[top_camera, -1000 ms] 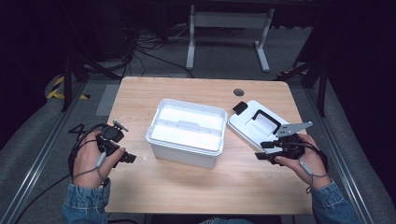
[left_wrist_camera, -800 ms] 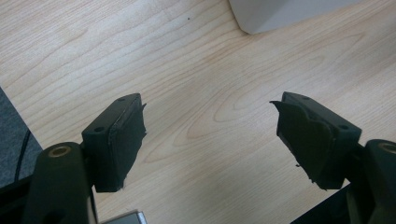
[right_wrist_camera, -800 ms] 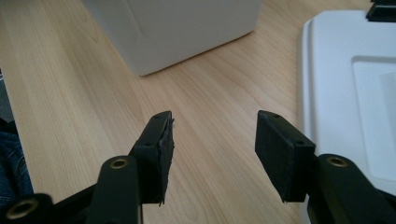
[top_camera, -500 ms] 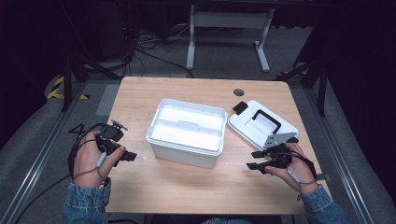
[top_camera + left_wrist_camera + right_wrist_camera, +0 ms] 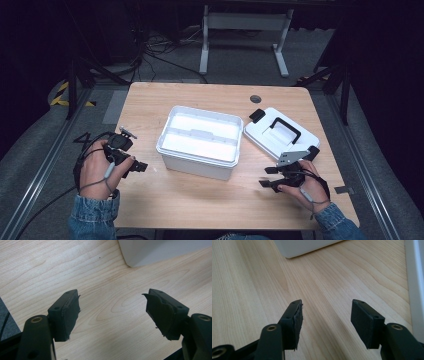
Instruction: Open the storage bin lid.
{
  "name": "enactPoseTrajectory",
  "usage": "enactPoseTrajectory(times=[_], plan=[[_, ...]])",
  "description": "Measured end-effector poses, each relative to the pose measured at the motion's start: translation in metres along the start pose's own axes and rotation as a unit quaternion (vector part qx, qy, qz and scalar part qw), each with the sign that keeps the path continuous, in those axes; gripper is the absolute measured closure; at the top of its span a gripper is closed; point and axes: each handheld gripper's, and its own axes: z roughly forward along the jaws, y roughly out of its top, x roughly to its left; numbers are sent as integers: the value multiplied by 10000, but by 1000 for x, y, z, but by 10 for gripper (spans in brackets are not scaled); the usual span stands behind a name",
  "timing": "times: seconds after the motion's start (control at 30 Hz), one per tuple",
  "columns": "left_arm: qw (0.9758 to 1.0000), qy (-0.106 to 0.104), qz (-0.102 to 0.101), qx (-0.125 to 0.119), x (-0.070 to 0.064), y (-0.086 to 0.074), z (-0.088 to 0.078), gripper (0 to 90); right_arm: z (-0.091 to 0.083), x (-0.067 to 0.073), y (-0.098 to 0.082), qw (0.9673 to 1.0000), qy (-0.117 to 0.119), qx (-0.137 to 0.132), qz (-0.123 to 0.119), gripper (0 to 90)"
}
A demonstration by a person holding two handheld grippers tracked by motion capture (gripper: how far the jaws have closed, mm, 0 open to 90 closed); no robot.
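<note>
High view: white box (image 5: 199,141) between both grippers' spread jaws.

right gripper (image 5: 268,178) now off the lid (image 5: 280,132)

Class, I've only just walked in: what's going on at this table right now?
A person sits at a wooden table with a hand-held gripper in each hand. Between them stands an open white box; its lid, with a black handle, lies flat beside it on the right. The left hand-held gripper and right hand-held gripper are both open, holding nothing, each poised over bare wood short of the box.
</note>
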Motion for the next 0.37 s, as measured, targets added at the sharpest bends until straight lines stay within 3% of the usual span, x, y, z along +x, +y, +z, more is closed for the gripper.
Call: enactPoseTrajectory(times=[0.13, 0.37], plan=[[10000, -44, 6, -9, 0, 0, 0, 294, 3, 2, -1, 10000, 15, -59, -43, 441], [9999, 87, 85, -5, -3, 1, -1, 287, 9, 4, -4, 9999, 57, -84, -66, 441]])
